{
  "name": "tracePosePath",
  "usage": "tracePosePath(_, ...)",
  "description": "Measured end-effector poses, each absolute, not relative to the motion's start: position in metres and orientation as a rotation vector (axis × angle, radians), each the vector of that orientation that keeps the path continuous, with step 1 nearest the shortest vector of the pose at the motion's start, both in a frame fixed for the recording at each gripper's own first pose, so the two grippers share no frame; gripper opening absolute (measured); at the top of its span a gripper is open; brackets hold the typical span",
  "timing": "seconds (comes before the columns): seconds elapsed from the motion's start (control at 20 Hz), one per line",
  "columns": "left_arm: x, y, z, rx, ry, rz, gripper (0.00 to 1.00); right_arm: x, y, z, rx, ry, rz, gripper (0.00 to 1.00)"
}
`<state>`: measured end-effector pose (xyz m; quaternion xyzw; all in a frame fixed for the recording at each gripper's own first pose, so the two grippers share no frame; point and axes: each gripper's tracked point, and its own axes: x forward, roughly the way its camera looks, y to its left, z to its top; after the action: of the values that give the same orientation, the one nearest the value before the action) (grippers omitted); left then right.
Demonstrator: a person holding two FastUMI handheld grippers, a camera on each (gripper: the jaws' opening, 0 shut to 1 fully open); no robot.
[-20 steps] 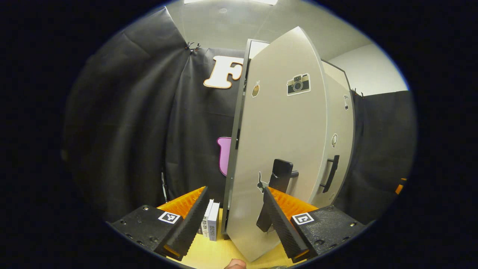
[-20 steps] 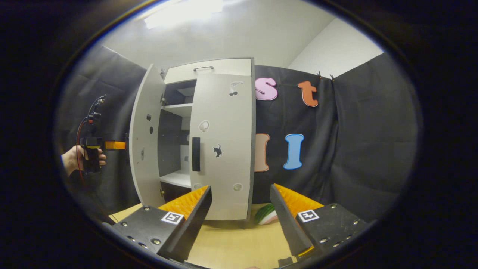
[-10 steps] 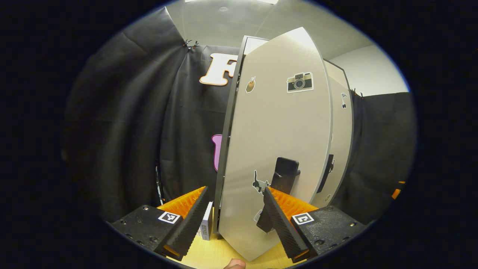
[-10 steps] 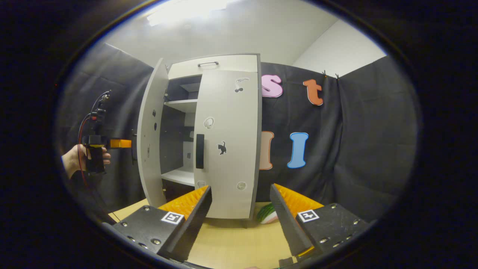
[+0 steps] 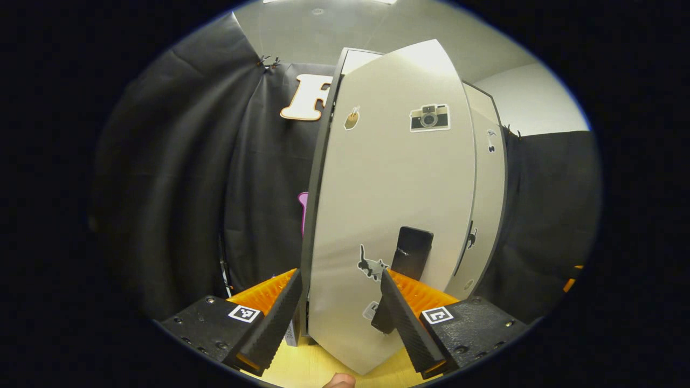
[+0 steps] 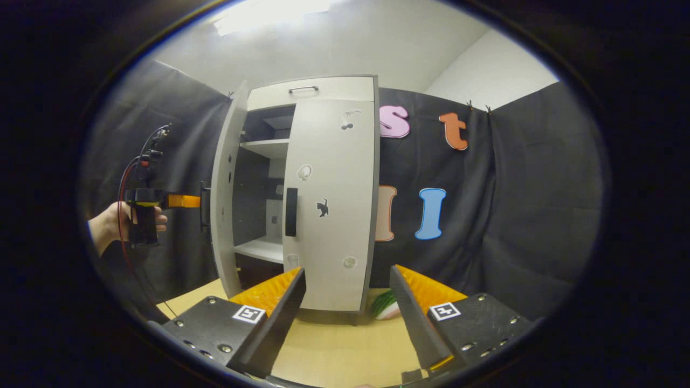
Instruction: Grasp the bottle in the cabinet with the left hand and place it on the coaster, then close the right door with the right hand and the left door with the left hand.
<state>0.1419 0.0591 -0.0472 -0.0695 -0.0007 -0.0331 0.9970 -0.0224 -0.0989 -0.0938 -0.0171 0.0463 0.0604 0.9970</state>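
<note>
Black cloth hung around the booth, and the pale cabinet (image 6: 307, 194) stood on a wooden table (image 6: 339, 350) against it. Taking the cabinet as the landmark: its right door (image 6: 331, 205) lay flush across the front, seemingly shut, while the left door (image 5: 388, 215) stood partly open, swung out from the cabinet's left edge with dark shelves visible in the gap. The left gripper (image 5: 342, 318) was at the outer face of that door, fingers spread apart and clamped on nothing, one finger just beside the black handle (image 5: 412, 250). In the right gripper view it showed to the left of the cabinet, held in a hand (image 6: 110, 226) and reaching to the door's edge. The right gripper (image 6: 347, 318) hung in front of the cabinet, well apart from it, fingers likewise apart and empty. The bottle and coaster could not be made out; a green and white object (image 6: 385, 307) lay at the cabinet's right foot, too hidden to name.

The remaining step looked like pushing the left door home. A finger might have slid off the smooth panel or caught behind the handle, dragging the door back open. Too hard a shove could have rocked the light cabinet or bounced the door off its frame, perhaps nudging the right door ajar
</note>
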Motion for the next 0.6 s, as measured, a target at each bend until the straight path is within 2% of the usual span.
tracePosePath(0.15, 0.143, 0.043, -0.049, -0.166, 0.012, -0.109, 0.93, -0.029, -0.105, -0.099, -0.020, 0.102, 0.105, 0.95)
tracePosePath(0.6, 0.132, 0.027, -0.048, -0.132, 0.020, -0.089, 0.94, -0.044, -0.120, -0.090, -0.009, 0.099, 0.077, 0.95)
